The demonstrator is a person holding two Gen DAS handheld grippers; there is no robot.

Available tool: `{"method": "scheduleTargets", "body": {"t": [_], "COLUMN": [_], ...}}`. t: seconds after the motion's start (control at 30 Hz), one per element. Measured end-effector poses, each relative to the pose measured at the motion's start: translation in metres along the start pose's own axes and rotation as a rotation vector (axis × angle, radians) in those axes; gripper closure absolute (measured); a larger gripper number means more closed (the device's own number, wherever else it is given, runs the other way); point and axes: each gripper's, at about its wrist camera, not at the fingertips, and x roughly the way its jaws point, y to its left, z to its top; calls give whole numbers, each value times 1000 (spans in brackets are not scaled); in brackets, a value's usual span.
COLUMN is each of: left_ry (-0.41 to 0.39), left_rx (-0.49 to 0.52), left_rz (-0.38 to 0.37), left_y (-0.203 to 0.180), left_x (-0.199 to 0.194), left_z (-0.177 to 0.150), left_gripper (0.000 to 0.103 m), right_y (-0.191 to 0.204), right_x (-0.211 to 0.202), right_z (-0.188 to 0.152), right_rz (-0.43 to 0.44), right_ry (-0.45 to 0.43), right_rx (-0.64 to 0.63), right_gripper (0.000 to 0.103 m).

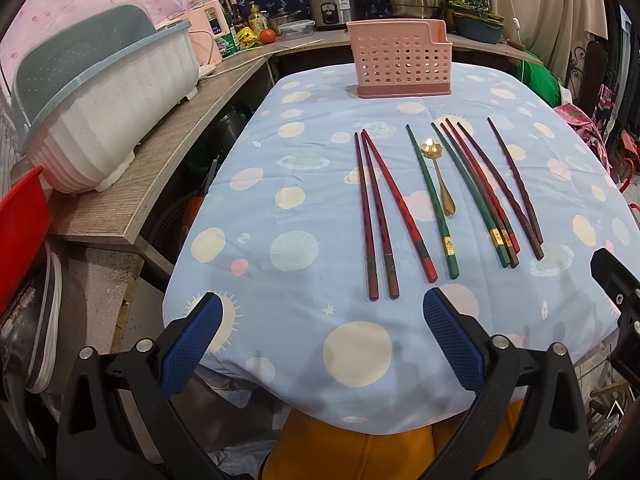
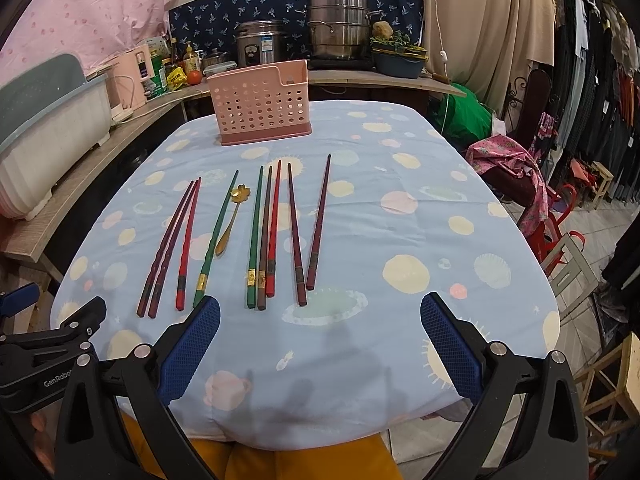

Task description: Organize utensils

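Several red, maroon and green chopsticks (image 1: 430, 200) (image 2: 264, 236) lie side by side on the blue spotted tablecloth (image 1: 304, 208) (image 2: 400, 240). A small gold spoon (image 1: 440, 176) (image 2: 232, 216) with a flower-shaped bowl rests among them. At the far end of the table stands a pink perforated utensil holder (image 1: 400, 64) (image 2: 260, 104), upright and with nothing showing inside. My left gripper (image 1: 324, 312) hovers open at the near table edge, just short of the leftmost chopsticks. My right gripper (image 2: 320, 316) is open too, close to the near ends of the right-hand chopsticks. Neither holds anything.
A wooden counter (image 1: 168, 168) runs along the left with a white and blue dish rack (image 1: 108, 112) on it. Pots (image 2: 340, 28), a rice cooker (image 2: 260, 46) and bottles crowd the back counter. Chairs and clothes (image 2: 560, 200) stand on the right. Orange fabric (image 2: 300, 460) shows below the table's near edge.
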Motion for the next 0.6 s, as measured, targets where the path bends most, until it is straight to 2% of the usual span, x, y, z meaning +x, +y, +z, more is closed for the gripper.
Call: {"method": "scheduleTargets", "body": {"t": [0.6], "left_ry": [12], "left_rx": [4], "left_rz": [-4], "left_y": [-5], "left_x": [4], "left_z": [-1], "left_gripper": [7], "right_y": [-4], "right_x": [2], "right_z": [-2], "right_rz": [-2], "right_ry": [2], "right_rx": [18], "right_gripper": [7]}}
